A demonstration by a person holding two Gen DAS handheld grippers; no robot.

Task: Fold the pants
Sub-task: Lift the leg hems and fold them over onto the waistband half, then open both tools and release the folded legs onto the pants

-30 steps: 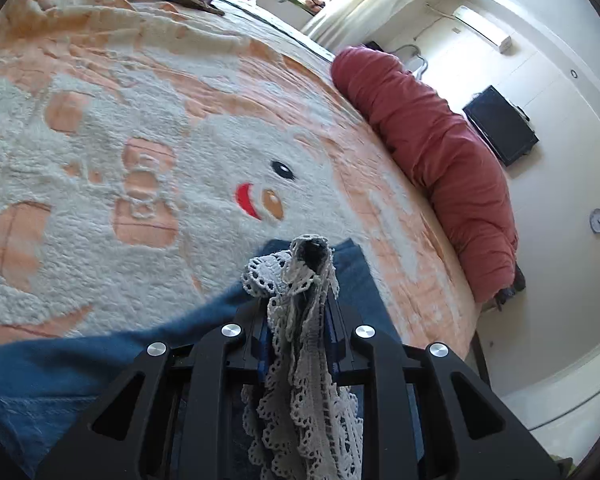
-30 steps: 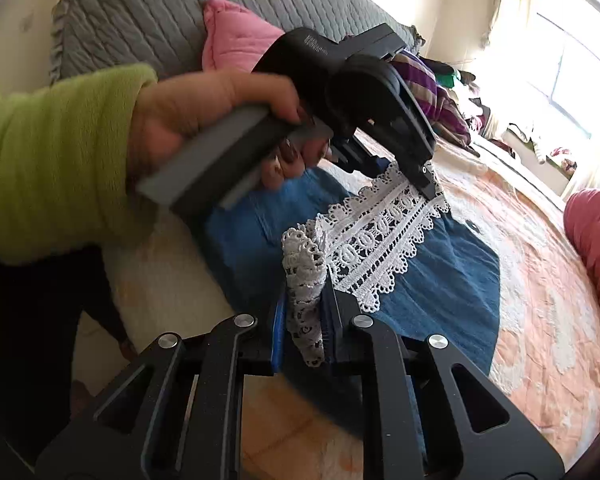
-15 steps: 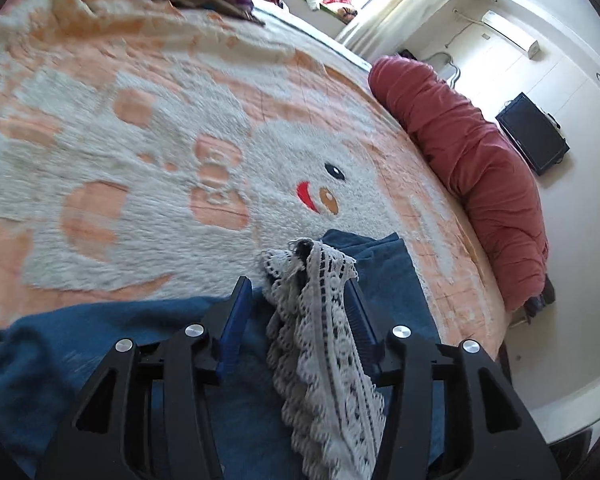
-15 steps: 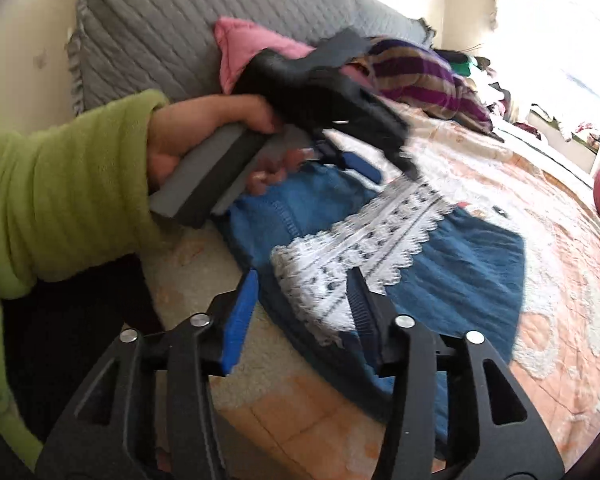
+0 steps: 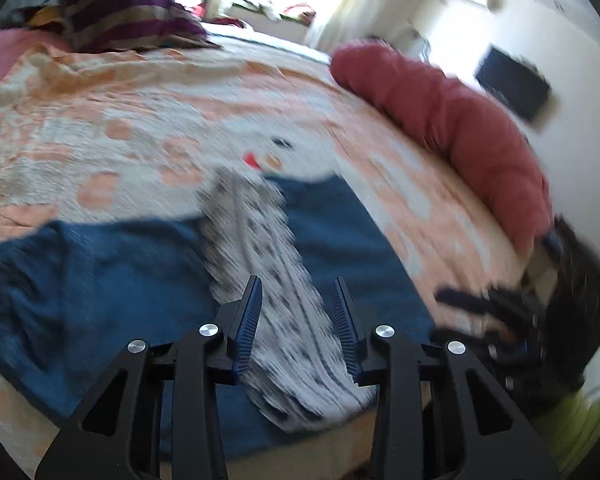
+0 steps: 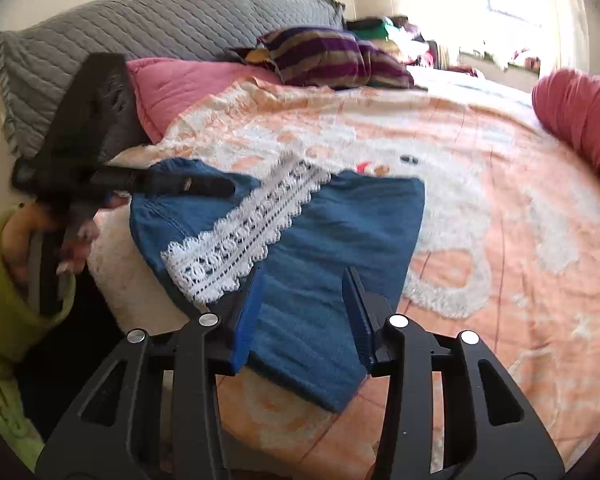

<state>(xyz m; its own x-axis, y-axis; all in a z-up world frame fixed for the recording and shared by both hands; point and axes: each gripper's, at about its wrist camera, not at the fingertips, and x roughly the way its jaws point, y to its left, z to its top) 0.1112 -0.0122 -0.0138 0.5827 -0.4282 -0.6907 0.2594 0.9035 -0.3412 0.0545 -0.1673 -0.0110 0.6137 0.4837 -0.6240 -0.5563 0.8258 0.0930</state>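
The blue denim pants (image 6: 340,224) lie folded flat on the bed near its front edge, with a white lace trim (image 6: 244,236) running across them. They also show in the blurred left wrist view (image 5: 100,276), lace trim (image 5: 268,264) down the middle. My left gripper (image 5: 298,292) is open and empty, hovering above the lace. My right gripper (image 6: 304,280) is open and empty, just above the pants' near edge. The left gripper's body (image 6: 88,148) shows at the left in the right wrist view, held in a hand.
An orange and white fleece blanket (image 6: 480,168) covers the bed. A red bolster (image 5: 452,120) lies along the right side. A striped purple pillow (image 6: 328,60), a pink pillow (image 6: 180,84) and a grey quilted headboard (image 6: 140,28) are at the back.
Both grippers were shut on the lace-trimmed edge, then opened and let it drop. Both have pulled back from the pants, which now lie flat.
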